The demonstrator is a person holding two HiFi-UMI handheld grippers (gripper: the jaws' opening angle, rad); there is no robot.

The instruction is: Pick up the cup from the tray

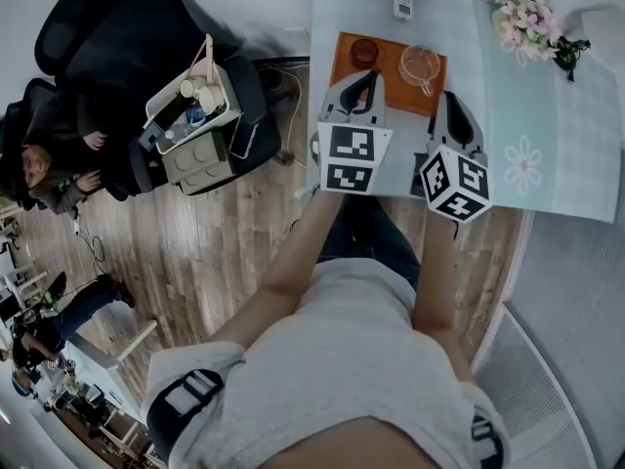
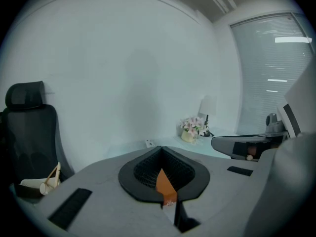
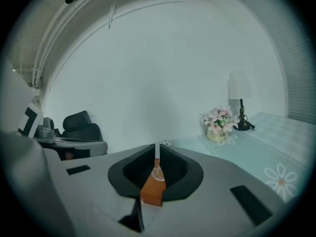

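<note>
Since everything the task needs is laid on the worktop [image 1: 547,115], which is covered with a pale cloth at the upper right of the head view, both arms are stretched toward its near edge. An orange tray [image 1: 393,88] is set close to that edge, presumably so that it can be reached without leaning across the cloth.

The left hand-held gripper [image 1: 363,84] is held over the tray's near left part. The right hand-held gripper [image 1: 451,104] is held just beside the tray's right edge, so the tray is flanked by the two. Each is tilted slightly downward, and the tray's orange is seen below the jaw tips in both gripper views. The jaws of both are brought together with nothing clamped between them. It is judged that one pair must be spread before any grasp can be made.

The cup [image 1: 420,63], clear and with a handle, is stood upright on the tray's right half and is touched by neither tool. In the right gripper view a rounded rim, probably this cup's, is lined up with the slit between the jaws, so the right side is judged the likelier one for the pick. A smaller brown cup [image 1: 364,52] is stood at the tray's far left, apart from the clear one.
</note>
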